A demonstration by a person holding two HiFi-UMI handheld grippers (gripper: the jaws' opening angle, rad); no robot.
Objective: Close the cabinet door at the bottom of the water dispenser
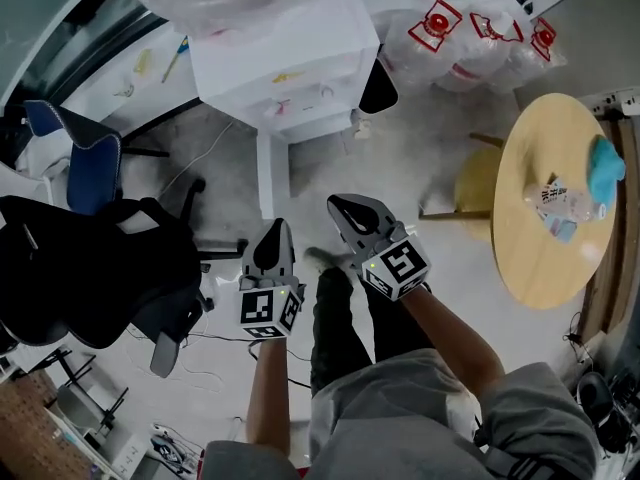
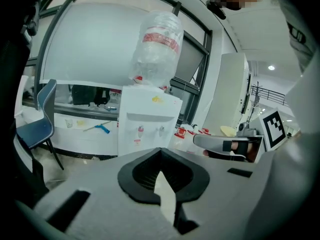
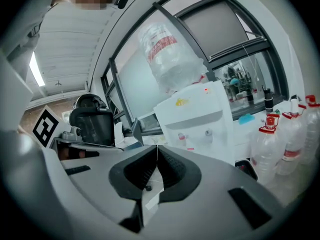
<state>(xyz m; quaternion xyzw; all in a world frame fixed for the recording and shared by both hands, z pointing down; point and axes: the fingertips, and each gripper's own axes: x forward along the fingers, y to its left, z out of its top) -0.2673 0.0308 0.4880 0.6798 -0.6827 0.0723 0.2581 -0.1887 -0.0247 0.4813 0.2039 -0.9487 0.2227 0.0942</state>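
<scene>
Left gripper (image 1: 272, 230) and right gripper (image 1: 345, 208): fingers together, empty. Press the open cabinet door (image 1: 272, 173) ahead broadside toward the water dispenser (image 1: 285, 58).

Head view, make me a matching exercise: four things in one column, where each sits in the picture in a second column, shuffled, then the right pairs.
Things:
1. white water dispenser
2. round wooden table
3. blue chair
4. clear plastic bottles with red caps

Places:
A. left side
B. top right
C. top centre
D. right side, middle height

Pairs: 1-C, 2-D, 3-A, 4-B
</scene>
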